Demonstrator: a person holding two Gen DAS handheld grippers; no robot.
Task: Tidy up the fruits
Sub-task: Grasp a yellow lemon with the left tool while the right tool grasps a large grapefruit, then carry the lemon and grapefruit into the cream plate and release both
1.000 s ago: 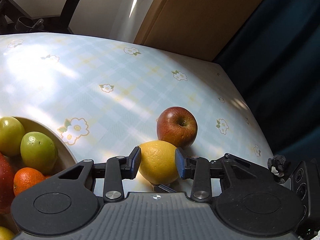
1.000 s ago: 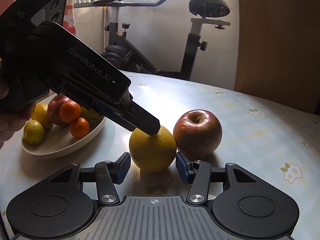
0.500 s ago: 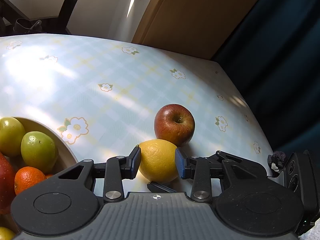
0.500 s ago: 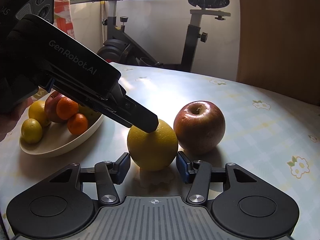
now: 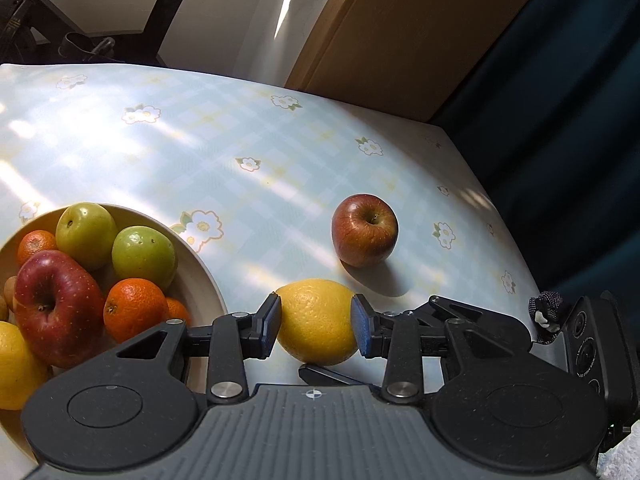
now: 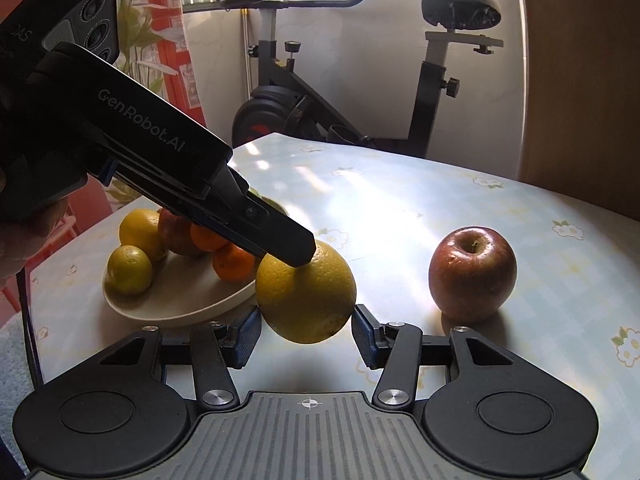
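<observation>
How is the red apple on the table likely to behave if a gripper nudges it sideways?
The apple is round and sits stem-up on smooth tablecloth, so it would probably roll or slide. Its glossy skin may slip against fingers. It looks firm and unlikely to deform.

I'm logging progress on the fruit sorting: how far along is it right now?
Mostly done: the bowl already holds apples, oranges and green fruit. In hand: the left gripper is shut on the yellow citrus, lifted clear of the table. Left: the red apple beside it. The right gripper is open.
</observation>
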